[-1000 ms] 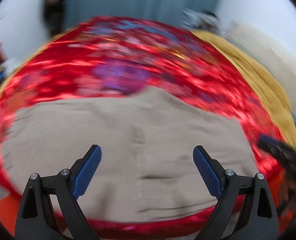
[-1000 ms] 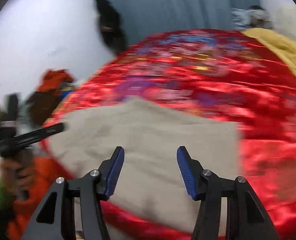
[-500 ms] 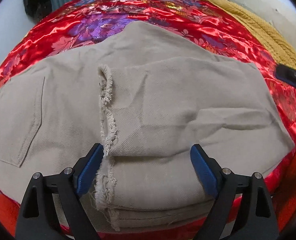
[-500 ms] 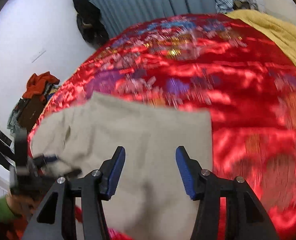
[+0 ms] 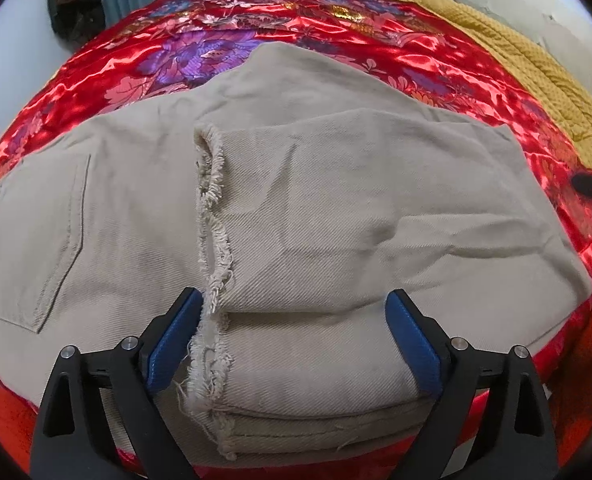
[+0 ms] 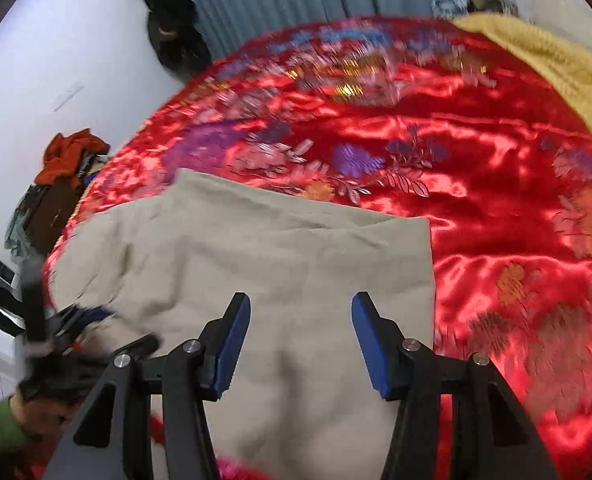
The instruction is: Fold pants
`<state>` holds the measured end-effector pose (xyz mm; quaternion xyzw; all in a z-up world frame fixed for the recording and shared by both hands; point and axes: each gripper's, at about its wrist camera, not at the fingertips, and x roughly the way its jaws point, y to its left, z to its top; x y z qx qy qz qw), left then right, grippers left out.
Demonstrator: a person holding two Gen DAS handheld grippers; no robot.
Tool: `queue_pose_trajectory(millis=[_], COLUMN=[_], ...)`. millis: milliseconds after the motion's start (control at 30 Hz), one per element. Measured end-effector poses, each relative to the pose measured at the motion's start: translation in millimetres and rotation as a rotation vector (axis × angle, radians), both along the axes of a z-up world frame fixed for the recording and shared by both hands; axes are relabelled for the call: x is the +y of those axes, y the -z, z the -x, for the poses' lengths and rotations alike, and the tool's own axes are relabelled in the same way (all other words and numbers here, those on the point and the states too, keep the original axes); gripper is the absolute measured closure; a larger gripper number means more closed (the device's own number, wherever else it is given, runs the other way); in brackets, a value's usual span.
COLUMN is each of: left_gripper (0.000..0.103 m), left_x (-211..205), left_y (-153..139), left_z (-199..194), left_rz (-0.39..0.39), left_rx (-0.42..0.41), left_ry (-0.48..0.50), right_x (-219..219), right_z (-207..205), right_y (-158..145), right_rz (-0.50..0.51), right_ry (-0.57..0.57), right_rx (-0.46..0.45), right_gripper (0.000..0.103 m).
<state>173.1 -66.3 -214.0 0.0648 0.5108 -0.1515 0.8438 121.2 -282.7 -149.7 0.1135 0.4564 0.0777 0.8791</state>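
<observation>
The beige pants (image 5: 296,216) lie on the red flowered bedspread (image 5: 224,40), near its front edge, with the legs already doubled back so the frayed hems (image 5: 212,240) rest across the seat, just beside the back pocket (image 5: 36,240). To my eye the first fold is done and the second is about to start.

The left gripper (image 5: 292,328) hangs low over the near edge of the stack, jaws spread wide with one pad beside the frayed hems, gripping nothing. The right gripper (image 6: 300,340) hovers over the folded end, jaws about half apart and opening a little, with nothing between them.

Next, I'd judge, both need to come down onto the folded end, pinch through all the layers, and carry it toward the pocket. The thick stack could slip if only the top layer is caught.

A yellow blanket (image 5: 535,80) lies at the far side.
</observation>
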Motion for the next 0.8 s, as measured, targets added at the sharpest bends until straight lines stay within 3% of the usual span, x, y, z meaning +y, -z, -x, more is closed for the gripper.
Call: queue_pose_trajectory(millis=[67,167,400,533,800], left_gripper=[0.008,0.007,0.006,0.005,0.006], left_x=[0,-3,-2,-3,12], left_y=[1,3,4,6,-12], left_z=[0,0,0,4,5], left_rz=[0.001,-0.019,-0.014,-0.028,0.036], left_rx=[-0.001,-0.002,-0.012,-0.032,-0.007], left_ry=[-0.003,0.007,0.004,0.025,-0.018], right_x=[9,18,22,19,16], right_z=[25,46,61,51,53], right_y=[13,58,25,66,67], right_rz=[0.000,0.016,0.074,0.034,0.008], right_ry=[-0.004,-0.017,0.012,0.000,0.010], right_rx=[0.024,0.147,0.002,0.149,0.117], right_gripper=[0.046,0.043,0.044,0.041,0.041])
